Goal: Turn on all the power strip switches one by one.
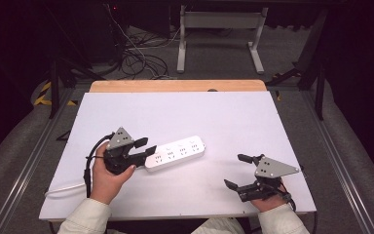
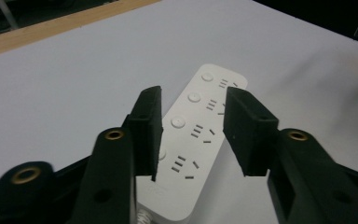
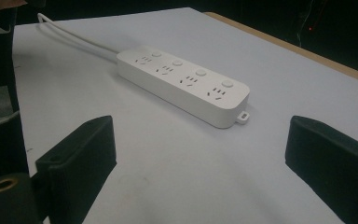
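A white power strip (image 1: 175, 152) with several sockets and round buttons lies flat a little left of the table's middle. Its white cable (image 1: 63, 187) runs off toward the front left edge. My left gripper (image 1: 147, 146) is open at the strip's cable end. In the left gripper view, its jaws stand on either side of the strip (image 2: 200, 126), and I cannot tell whether they touch it. My right gripper (image 1: 234, 170) is open with nothing in it near the front right, apart from the strip. In the right gripper view, the strip (image 3: 186, 79) lies beyond the wide-spread jaws.
The white tabletop (image 1: 185, 112) has a wooden strip (image 1: 175, 86) along its far edge. Beyond it, a white table frame (image 1: 219, 22) and loose cables (image 1: 136, 53) sit on the dark floor. Bare tabletop lies right of and behind the strip.
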